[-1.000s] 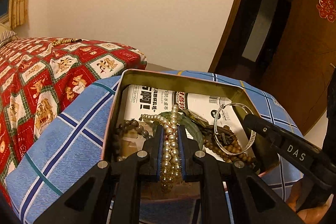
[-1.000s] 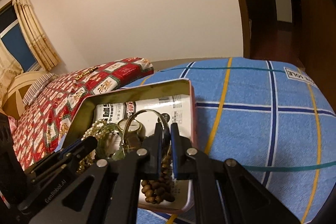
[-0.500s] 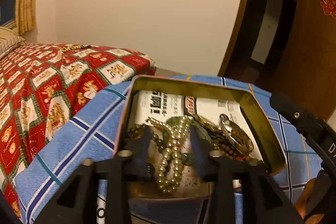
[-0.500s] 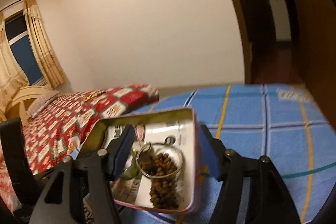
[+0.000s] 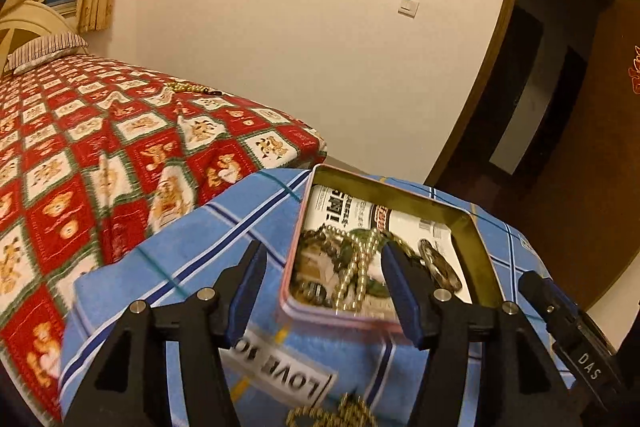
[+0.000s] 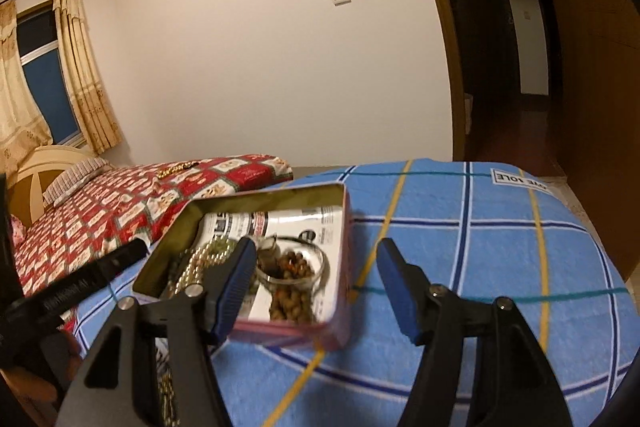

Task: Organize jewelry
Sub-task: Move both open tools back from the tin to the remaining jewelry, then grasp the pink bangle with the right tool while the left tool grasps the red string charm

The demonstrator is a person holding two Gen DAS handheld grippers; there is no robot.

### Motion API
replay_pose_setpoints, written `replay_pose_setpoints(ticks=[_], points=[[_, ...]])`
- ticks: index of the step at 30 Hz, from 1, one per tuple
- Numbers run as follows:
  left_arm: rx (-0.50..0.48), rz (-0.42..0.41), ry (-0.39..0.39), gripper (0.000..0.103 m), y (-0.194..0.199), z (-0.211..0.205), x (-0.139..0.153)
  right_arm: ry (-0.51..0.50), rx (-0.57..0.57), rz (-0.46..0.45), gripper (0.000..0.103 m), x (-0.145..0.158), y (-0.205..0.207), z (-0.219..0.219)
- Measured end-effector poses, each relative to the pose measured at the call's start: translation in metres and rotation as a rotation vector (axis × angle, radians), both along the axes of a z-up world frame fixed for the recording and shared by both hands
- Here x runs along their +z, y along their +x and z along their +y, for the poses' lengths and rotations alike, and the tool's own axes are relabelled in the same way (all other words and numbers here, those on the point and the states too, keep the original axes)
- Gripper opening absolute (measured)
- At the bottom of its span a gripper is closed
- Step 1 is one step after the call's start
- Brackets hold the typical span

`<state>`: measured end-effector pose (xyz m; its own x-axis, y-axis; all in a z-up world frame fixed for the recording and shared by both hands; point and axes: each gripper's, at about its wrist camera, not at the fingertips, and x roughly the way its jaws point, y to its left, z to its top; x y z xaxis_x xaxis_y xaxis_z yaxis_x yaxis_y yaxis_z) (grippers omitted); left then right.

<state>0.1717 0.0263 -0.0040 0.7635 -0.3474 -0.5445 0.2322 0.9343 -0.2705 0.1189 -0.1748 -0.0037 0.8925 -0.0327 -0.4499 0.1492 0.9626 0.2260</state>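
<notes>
An open pink tin (image 5: 360, 319) (image 6: 340, 223) sits on a blue plaid cushion (image 5: 192, 255) (image 6: 500, 259). In it lie a pearl necklace (image 5: 356, 267) (image 6: 188, 267), a green bangle (image 5: 374, 287), brown wooden beads (image 6: 294, 283), a silver bangle (image 6: 316, 273) and a watch (image 5: 438, 265). My left gripper (image 5: 322, 285) is open and empty, raised in front of the tin's near left corner. My right gripper (image 6: 316, 279) is open and empty, raised over the tin's near right edge. A beaded chain (image 5: 336, 411) lies on the cushion's near edge.
A red patterned bedspread (image 5: 100, 163) (image 6: 140, 199) lies left of the cushion, with a bead string (image 5: 188, 87) (image 6: 174, 169) far back on it. A wall stands behind and a dark doorway (image 6: 496, 39) is at right. My right gripper's body (image 5: 572, 339) shows right of the tin.
Both grippers opened, dropped the pearl necklace and the silver bangle into the tin, and pulled back and up away from it.
</notes>
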Motion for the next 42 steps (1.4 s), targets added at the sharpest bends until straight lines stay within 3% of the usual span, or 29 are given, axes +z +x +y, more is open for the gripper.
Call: replay_pose_setpoints(ticks=[6, 14, 22, 23, 25, 27, 36, 42], points=[[0.037, -0.01, 0.095, 0.06, -0.034, 0.023, 0.002, -0.017, 0.068, 0.027, 0.066, -0.006, -0.023, 0.011], [0.04, 0.036, 0.16, 0.06, -0.081, 0.061, -0.014, -0.018, 0.204, 0.069, 0.066, -0.011, -0.05, 0.028], [-0.019, 0.07, 0.189, 0.06, -0.111, 0.076, -0.03, -0.016, 0.374, 0.17, 0.067, -0.025, -0.071, 0.058], [-0.025, 0.069, 0.201, 0.06, -0.114, 0.077, -0.031, -0.008, 0.394, 0.177, 0.069, -0.025, -0.073, 0.061], [-0.023, 0.066, 0.226, 0.06, -0.12, 0.079, -0.032, -0.004, 0.437, 0.189, 0.085, -0.026, -0.077, 0.068], [-0.019, 0.066, 0.239, 0.06, -0.122, 0.082, -0.033, -0.025, 0.48, 0.208, 0.091, -0.028, -0.081, 0.079], [-0.055, 0.051, 0.259, 0.06, -0.132, 0.09, -0.03, -0.216, 0.644, 0.363, 0.091, -0.051, -0.082, 0.138], [-0.107, 0.061, 0.237, 0.06, -0.134, 0.086, -0.03, -0.292, 0.655, 0.442, 0.087, -0.063, -0.077, 0.152]])
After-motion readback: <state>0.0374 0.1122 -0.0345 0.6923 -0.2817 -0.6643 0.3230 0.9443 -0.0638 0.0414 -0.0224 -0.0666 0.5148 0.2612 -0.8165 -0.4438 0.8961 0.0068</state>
